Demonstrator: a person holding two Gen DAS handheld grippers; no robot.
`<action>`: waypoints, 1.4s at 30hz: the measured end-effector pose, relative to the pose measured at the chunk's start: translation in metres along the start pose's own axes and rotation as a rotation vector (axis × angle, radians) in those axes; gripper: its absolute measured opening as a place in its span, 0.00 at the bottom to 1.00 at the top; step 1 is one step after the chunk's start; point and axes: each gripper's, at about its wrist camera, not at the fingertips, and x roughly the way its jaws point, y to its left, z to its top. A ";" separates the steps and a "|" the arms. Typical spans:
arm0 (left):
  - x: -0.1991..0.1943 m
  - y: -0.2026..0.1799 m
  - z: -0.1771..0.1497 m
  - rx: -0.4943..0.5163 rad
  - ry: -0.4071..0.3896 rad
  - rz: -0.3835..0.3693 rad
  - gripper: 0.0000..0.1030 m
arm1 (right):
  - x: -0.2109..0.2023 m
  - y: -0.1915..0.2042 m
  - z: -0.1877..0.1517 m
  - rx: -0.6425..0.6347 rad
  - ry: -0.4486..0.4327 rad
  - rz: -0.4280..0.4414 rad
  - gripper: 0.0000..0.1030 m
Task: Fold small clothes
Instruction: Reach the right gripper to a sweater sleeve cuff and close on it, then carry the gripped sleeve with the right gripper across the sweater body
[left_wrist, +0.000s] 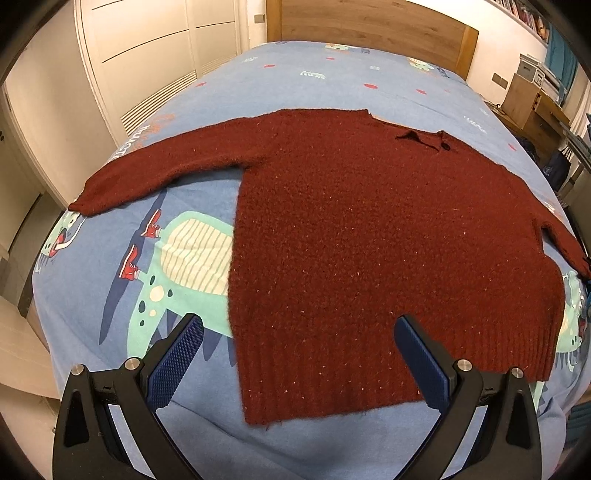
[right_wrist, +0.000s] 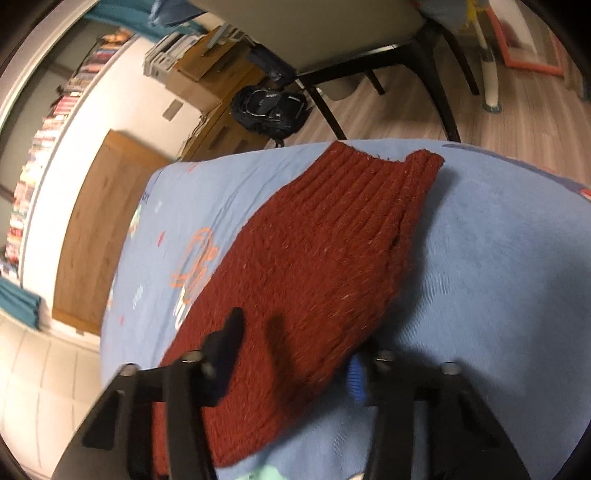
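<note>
A dark red knitted sweater (left_wrist: 369, 229) lies flat on the blue dinosaur-print bed cover (left_wrist: 177, 435), one sleeve stretched out to the left (left_wrist: 155, 173), collar at the far right. My left gripper (left_wrist: 299, 354) is open and empty, hovering above the ribbed hem (left_wrist: 332, 384). In the right wrist view my right gripper (right_wrist: 295, 343) is open, its jaws straddling the right sleeve (right_wrist: 314, 258), whose ribbed cuff (right_wrist: 388, 173) points toward the bed edge. Whether the fingers touch the sleeve is unclear.
A wooden headboard (left_wrist: 369, 26) stands behind the bed. White cupboard doors (left_wrist: 155, 55) are at the left. A dark-legged chair (right_wrist: 369, 55), a black bag (right_wrist: 269, 107) and a wooden desk (right_wrist: 207, 96) stand on the floor beyond the bed edge.
</note>
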 end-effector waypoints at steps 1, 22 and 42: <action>0.001 0.000 0.000 0.000 0.001 0.001 0.99 | 0.001 -0.003 0.002 0.013 0.000 0.005 0.33; 0.002 0.002 -0.002 -0.017 0.020 -0.087 0.98 | -0.020 0.070 0.006 -0.101 0.038 0.167 0.08; -0.008 0.058 -0.012 -0.125 0.009 -0.096 0.98 | -0.002 0.249 -0.123 -0.262 0.266 0.406 0.08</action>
